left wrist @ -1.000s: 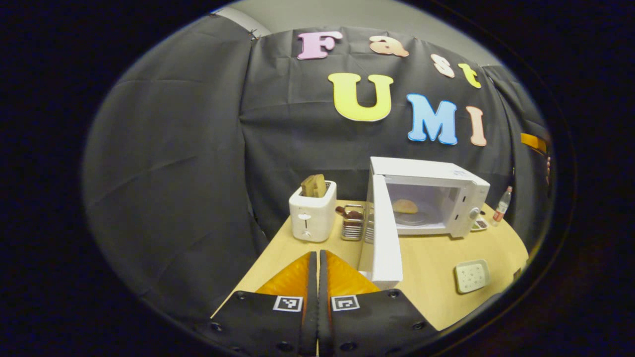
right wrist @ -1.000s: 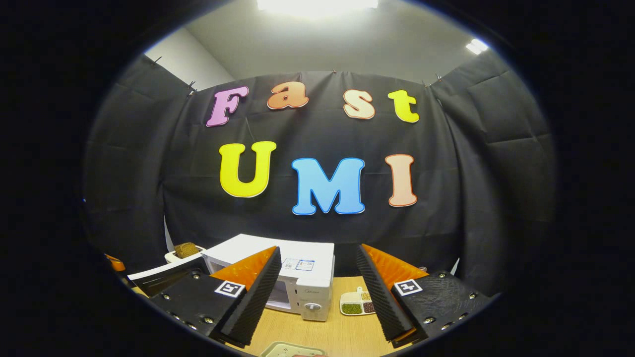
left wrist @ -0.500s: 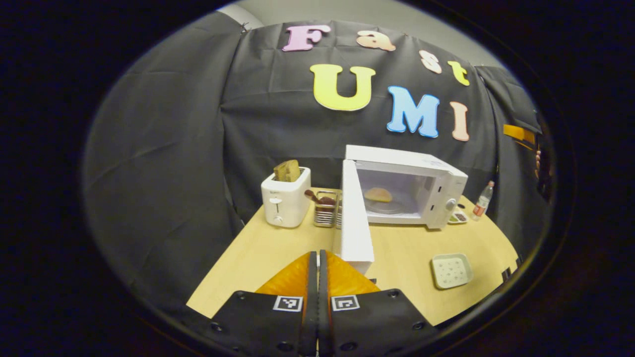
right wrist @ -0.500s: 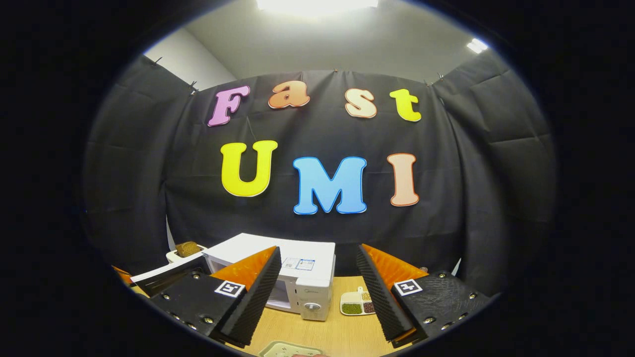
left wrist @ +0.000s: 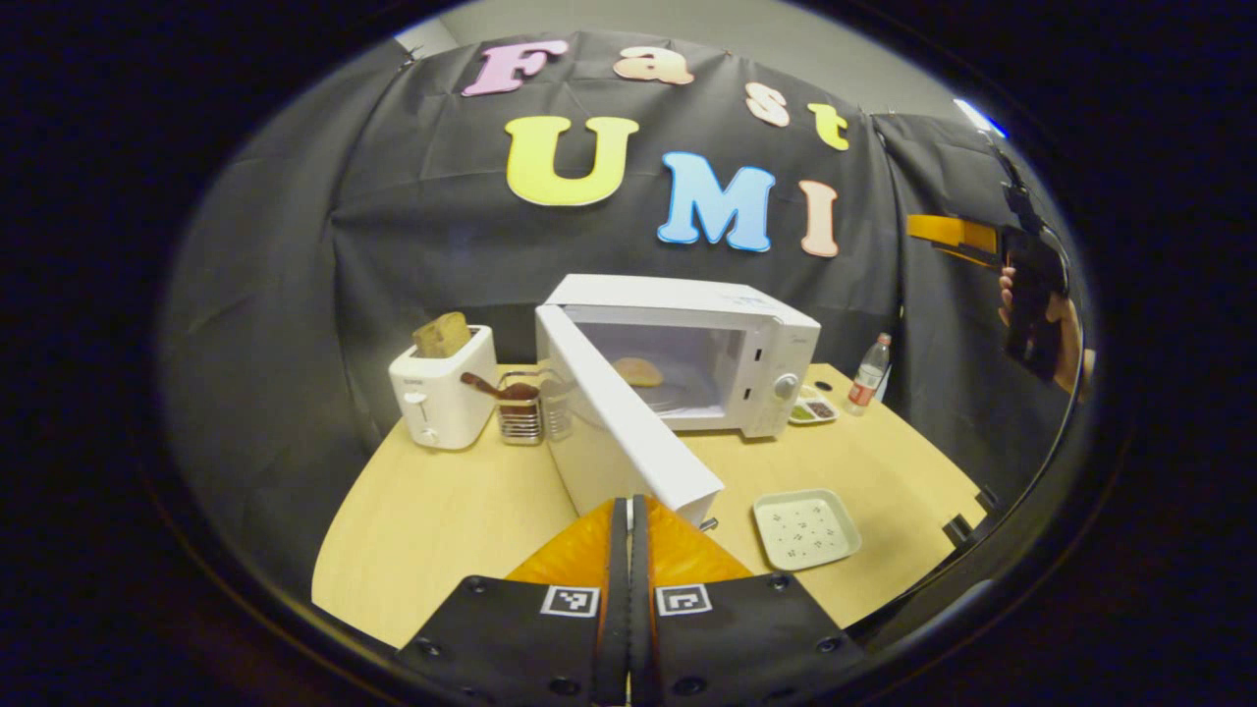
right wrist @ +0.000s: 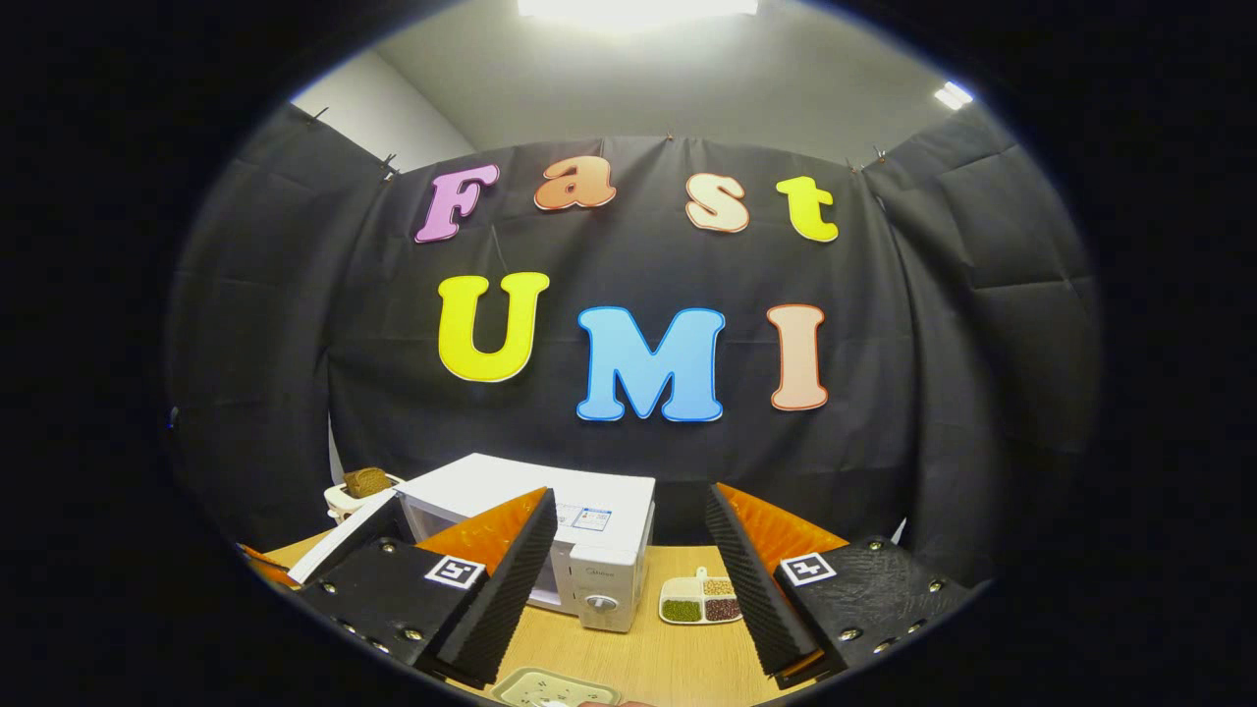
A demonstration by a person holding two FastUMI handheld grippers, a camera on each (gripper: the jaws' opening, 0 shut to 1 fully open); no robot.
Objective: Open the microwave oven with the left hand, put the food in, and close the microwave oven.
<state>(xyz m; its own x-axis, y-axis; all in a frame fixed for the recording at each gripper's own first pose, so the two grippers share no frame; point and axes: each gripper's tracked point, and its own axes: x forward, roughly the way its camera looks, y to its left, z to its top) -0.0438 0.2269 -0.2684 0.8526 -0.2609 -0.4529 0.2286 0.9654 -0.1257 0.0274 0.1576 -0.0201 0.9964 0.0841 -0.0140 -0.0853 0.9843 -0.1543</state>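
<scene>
Boxy white microwave oven (left wrist: 687, 353), flat door (left wrist: 628, 432) ajar

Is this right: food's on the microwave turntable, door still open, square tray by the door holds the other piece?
Not quite. The left gripper view shows the square tray empty. The rest holds: the food is inside the microwave, and the door is still open.

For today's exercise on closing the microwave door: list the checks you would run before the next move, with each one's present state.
1. Food inside microwave: ok.
2. Door shut: not ok, it stands open.
3. Left tool at the door's free edge: ok; contact cannot tell.
4. Left tool's fingers together for pushing: ok.
5. Right tool away from the door's swing: ok, held open above the table.
6. Square tray outside the door's path: ok.
</scene>
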